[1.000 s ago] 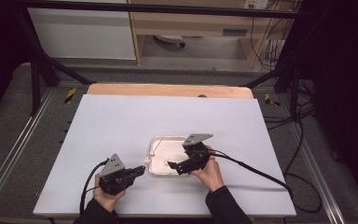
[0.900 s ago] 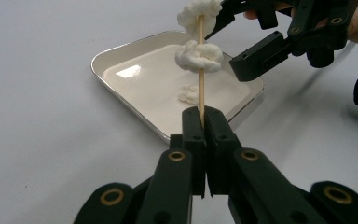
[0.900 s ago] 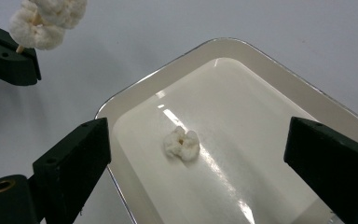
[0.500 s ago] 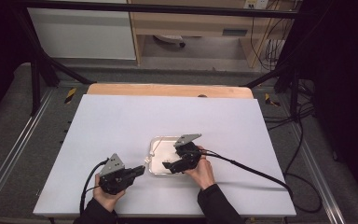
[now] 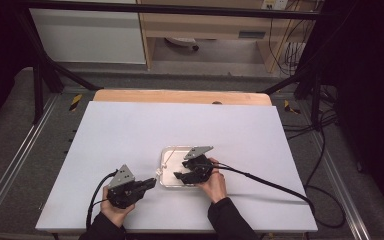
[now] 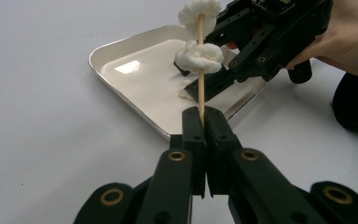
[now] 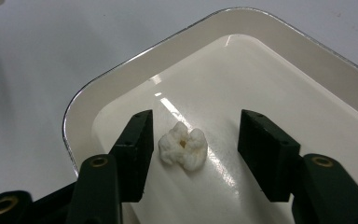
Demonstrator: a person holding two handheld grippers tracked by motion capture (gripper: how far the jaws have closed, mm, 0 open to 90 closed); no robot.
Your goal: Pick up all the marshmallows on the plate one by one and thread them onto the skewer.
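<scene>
A shallow white tray (image 5: 172, 151) lies on the table near the front. My left gripper (image 5: 152, 183) (image 6: 204, 116) rests left of the tray, shut on a thin wooden skewer (image 6: 200, 88). Two white puffy pieces (image 6: 199, 55) are threaded on the skewer, which points over the tray (image 6: 121, 42). My right gripper (image 5: 178, 175) (image 7: 196, 123) reaches down into the tray (image 7: 121, 84). Its jaws have just been closing and stand on either side of one loose white puffy piece (image 7: 184, 145). The left pad is almost at the piece and the right pad is well apart from it.
The white table top (image 5: 130, 130) has a wooden strip (image 5: 180, 96) along its far edge. A black cable (image 5: 270, 185) trails right from my right gripper across the table. Metal rails (image 5: 10, 170) run along both sides.
My right gripper has moved left and down into the tray, and its jaws have narrowed around the loose white piece. The left gripper and the skewer have stayed put.
</scene>
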